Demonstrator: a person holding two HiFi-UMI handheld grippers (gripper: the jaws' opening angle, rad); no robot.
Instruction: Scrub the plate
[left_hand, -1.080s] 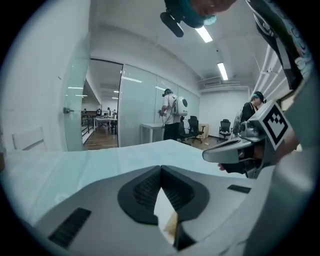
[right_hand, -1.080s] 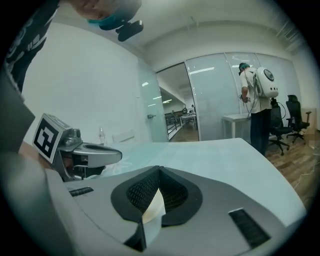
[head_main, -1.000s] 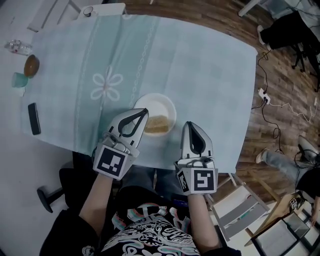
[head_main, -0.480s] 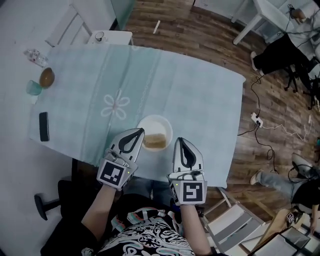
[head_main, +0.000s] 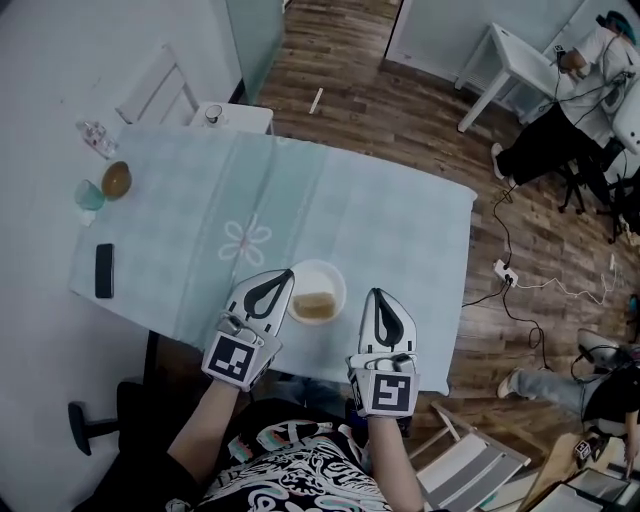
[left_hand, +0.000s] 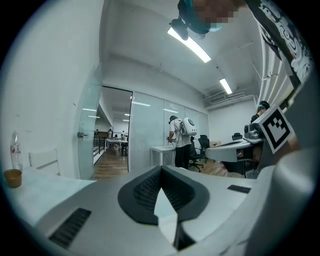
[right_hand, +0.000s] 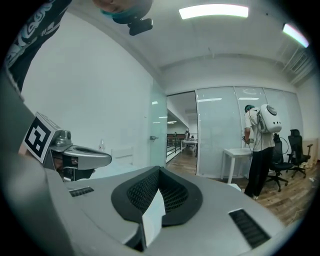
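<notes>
In the head view, the white plate, with a brown sponge on it, is seen at the table's near edge, between the left gripper and the right gripper.

In the left gripper view, the jaws are pressed together on nothing.

In the right gripper view, the same is seen.

Scrubbing may be coming or done. For any scrub, the plate is best held still.

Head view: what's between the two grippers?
The white plate, with a tan sponge on it, sits between the left gripper and the right gripper, as the head view shows.
</notes>
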